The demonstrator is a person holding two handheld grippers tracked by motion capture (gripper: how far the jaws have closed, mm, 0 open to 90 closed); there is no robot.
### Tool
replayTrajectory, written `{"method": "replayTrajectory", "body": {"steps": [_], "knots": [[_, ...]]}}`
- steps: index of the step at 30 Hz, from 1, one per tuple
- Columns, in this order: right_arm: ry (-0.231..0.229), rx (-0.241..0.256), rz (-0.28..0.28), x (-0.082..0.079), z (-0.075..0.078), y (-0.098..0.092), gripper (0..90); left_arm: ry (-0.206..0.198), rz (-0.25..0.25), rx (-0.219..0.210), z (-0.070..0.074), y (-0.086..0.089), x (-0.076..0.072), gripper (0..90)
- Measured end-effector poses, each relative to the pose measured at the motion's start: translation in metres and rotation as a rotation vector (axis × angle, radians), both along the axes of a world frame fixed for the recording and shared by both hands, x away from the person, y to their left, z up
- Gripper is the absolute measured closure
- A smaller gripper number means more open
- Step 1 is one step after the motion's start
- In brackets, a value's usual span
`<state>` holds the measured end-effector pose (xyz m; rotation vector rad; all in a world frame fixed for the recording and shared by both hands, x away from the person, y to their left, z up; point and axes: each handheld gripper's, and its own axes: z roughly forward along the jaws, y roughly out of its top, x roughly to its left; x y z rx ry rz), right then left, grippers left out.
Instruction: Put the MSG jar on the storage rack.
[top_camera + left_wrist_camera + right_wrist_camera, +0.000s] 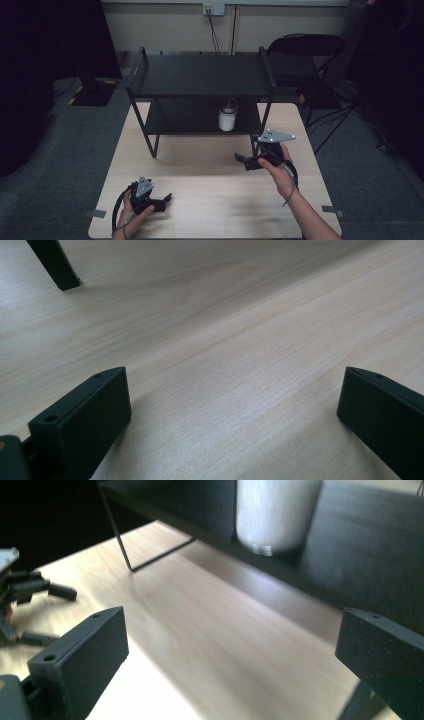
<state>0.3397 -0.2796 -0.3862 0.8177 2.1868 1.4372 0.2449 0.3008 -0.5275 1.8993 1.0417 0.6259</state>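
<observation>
On the light wood table we've got a black two-tier shelf rack standing toward the far side, easily the biggest thing around. Behind the table we can make out a black folding chair against the wall.

Next down in size, our two grippers. The right gripper is held up off the table just in front of the rack's right front leg, grey plate on top, and its jaws are spread wide with nothing between them. From the right gripper view it's looking straight at the rack's lower shelf. The left gripper sits low at the near left part of the table, pointing right, jaws also wide apart and empty, just bare wood between them in the left gripper view.

Smallest thing: a white jar with a metal clasp lid, standing upright on the lower shelf, toward its right side. Neither gripper touches it.
</observation>
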Motion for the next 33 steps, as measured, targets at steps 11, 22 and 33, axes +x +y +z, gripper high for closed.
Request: {"method": "replayTrajectory", "body": {"steps": [11, 22, 33], "knots": [[0.03, -0.023, -0.029, -0.037, -0.045, -0.047, 0.0, 0.0, 0.0, 0.001, 0.0, 0.0, 0.0, 0.0], [0.086, -0.025, -0.088, -0.06, -0.08, -0.067, 0.0, 0.0, 0.0, 0.004, 0.0, 0.0, 0.0, 0.0], [0.093, -0.055, -0.091, -0.061, -0.079, -0.062, 0.0, 0.0, 0.0, 0.004, 0.0, 0.0, 0.0, 0.0]]}}
